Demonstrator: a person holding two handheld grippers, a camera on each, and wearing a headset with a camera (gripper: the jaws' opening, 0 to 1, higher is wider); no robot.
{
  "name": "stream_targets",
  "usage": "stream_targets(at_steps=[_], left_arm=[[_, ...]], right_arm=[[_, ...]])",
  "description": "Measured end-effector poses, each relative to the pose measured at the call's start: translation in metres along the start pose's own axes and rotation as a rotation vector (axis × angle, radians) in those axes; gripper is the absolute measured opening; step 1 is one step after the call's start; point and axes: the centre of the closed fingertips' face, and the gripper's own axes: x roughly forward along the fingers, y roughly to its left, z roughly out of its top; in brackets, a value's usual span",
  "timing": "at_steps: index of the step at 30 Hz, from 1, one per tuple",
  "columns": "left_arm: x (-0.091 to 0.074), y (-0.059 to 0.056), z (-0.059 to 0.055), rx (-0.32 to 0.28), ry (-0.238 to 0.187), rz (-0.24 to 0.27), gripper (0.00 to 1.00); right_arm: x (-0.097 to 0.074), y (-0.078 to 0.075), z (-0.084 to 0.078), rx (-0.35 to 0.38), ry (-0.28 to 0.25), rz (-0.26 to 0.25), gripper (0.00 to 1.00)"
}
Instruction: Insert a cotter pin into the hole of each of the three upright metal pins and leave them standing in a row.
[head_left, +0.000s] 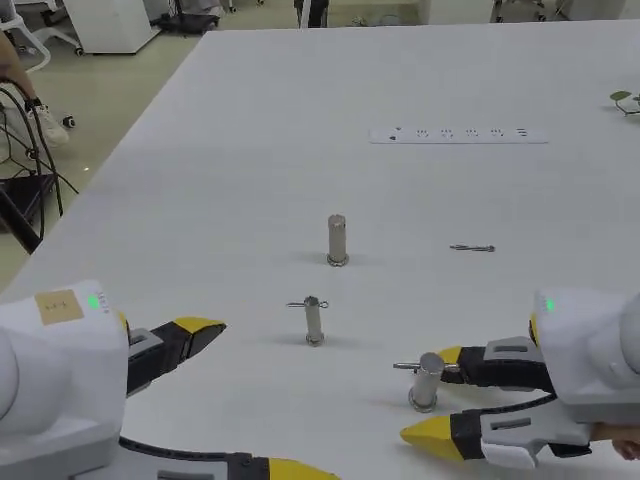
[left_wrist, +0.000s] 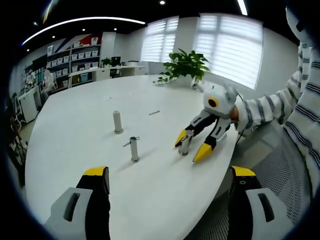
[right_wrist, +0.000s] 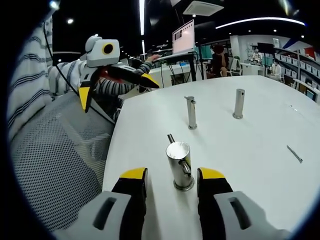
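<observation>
At the lower right of the head view, right tool (head_left: 435, 393): jaws apart, straddling the nearest metal pin (head_left: 427, 385) without clamping it, a thin gap on each side in the right gripper view. Through that pin's hole, near its top, a cotter pin (head_left: 405, 367) seated crosswise, tail poking toward the left of the frame. Likely step in hand: letting go and backing off. Best to widen both jaws evenly, then draw straight back along the desk (head_left: 250, 150). Keep the upper jaw off the cotter pin's head so as not to drag it out or tip the pin.

Further up and left, middle pin (head_left: 314, 322), upright, likewise fitted. Beyond, near frame centre, far pin (head_left: 337, 240), upright, nothing through it. To its right and well apart, loose cotter pin (head_left: 472, 247) flat on the desk, probably next to fetch.

At lower left, left tool (head_left: 260, 397), jaws wide and empty. Could steady the far pin low on its shaft during insertion.
</observation>
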Motion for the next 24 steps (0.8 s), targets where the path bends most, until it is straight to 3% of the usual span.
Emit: stream_targets(at_steps=[11, 24], left_arm=[[-0.005, -0.003, -0.009, -0.025, 0.006, 0.004, 0.99], [-0.007, 0.001, -0.015, -0.054, -0.003, 0.015, 0.99]], right_arm=[[0.004, -0.002, -0.001, 0.005, 0.005, -0.022, 0.25], [0.004, -0.014, 0.002, -0.002, -0.013, -0.086, 0.11]])
